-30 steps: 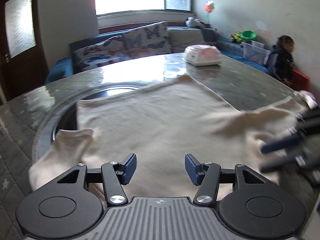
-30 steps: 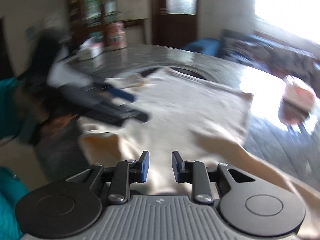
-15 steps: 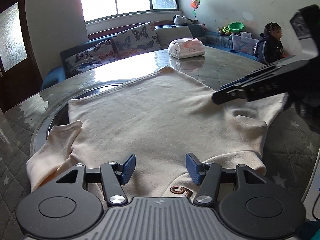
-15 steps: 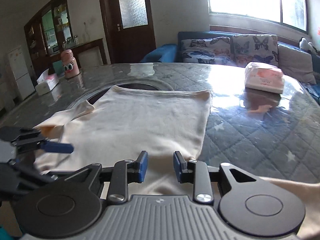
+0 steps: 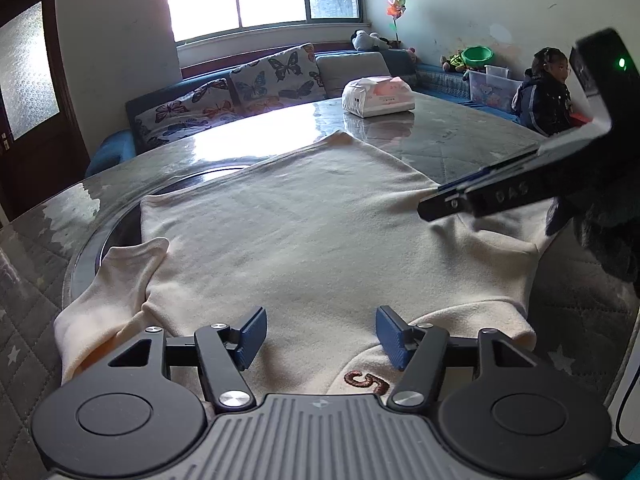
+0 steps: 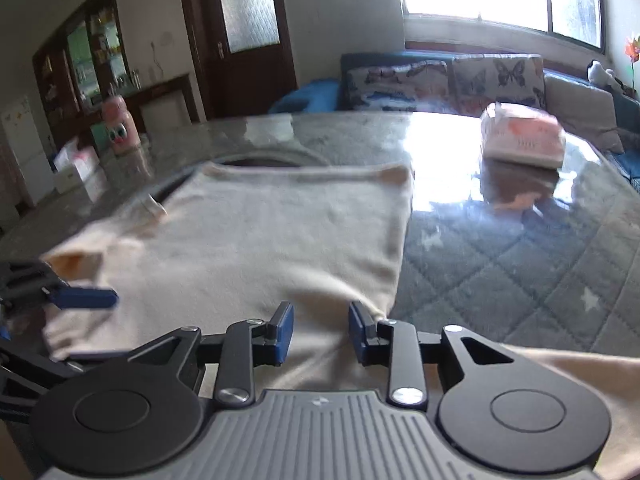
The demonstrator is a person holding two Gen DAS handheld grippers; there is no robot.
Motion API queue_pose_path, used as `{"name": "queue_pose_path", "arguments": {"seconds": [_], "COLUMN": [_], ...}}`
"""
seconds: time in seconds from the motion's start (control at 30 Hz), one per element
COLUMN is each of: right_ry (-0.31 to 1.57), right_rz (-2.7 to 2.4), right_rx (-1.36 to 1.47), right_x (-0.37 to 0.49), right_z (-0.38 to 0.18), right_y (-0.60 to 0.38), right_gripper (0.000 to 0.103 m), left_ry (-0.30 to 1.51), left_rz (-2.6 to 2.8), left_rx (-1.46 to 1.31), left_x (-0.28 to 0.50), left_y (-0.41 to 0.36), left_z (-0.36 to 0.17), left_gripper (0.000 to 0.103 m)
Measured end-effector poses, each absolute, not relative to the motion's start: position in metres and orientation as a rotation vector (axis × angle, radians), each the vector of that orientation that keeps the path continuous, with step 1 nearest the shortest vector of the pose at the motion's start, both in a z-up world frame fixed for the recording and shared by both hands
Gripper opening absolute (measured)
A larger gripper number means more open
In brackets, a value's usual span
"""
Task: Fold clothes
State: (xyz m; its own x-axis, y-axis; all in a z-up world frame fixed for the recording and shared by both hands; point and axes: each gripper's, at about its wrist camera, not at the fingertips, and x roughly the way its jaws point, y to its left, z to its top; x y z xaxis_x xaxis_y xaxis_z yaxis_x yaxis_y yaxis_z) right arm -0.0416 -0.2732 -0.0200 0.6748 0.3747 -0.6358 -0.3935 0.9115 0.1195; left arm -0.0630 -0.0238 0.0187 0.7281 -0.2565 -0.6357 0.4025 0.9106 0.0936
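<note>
A cream shirt (image 5: 304, 232) lies spread flat on the round table, collar end nearest me, with a brown mark (image 5: 366, 382) at the neck. Its left sleeve (image 5: 116, 280) is bunched at the table's left edge. My left gripper (image 5: 320, 334) hovers over the collar area, its jaws opening, and no cloth is between the pads. My right gripper (image 6: 320, 330) sits low over the shirt (image 6: 260, 240) near its right side seam; its jaws are opening, with the cloth lying under them unpinched. Its fingers (image 5: 440, 204) show over the right shoulder in the left wrist view.
A tissue pack (image 5: 378, 96) sits at the far side of the glass-topped quilted table (image 5: 500, 144). A dark round ring (image 5: 120, 224) lies under the shirt's far left. Behind are a sofa with butterfly cushions (image 5: 240, 84) and a seated child (image 5: 544, 92).
My right gripper swung from facing the left hand to facing along the shirt's right side, and its jaws widened. My left gripper's jaws spread a little wider and it stayed put.
</note>
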Motion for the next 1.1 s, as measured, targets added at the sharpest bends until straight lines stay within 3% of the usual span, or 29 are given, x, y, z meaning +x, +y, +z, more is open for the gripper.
{"name": "queue_pose_path", "arguments": {"seconds": [0.17,0.63,0.83,1.1], "right_ry": [0.647,0.67,0.635,0.627], "right_rz": [0.392,-0.021,-0.003,0.113], "right_rx": [0.004,0.094,0.123,0.116], "right_x": [-0.063,-0.1,-0.093,-0.072], "right_z": [-0.007,-0.025,-0.018,-0.018], "right_y": [-0.291,-0.413,-0.407,-0.367], "right_gripper": [0.038,0.046,0.052,0.069], "left_ry": [0.655,0.643,0.651,0.655], "left_rz": [-0.375,-0.456,-0.393,-0.181], "left_rx": [0.252,0.24,0.203,0.154], "left_x": [-0.061,-0.061,-0.056,-0.012], "left_y": [-0.027,-0.058,-0.042,0.01], "left_z": [0.024,0.028,0.03,0.039], "left_gripper": [0.067,0.074,0.075,0.076]}}
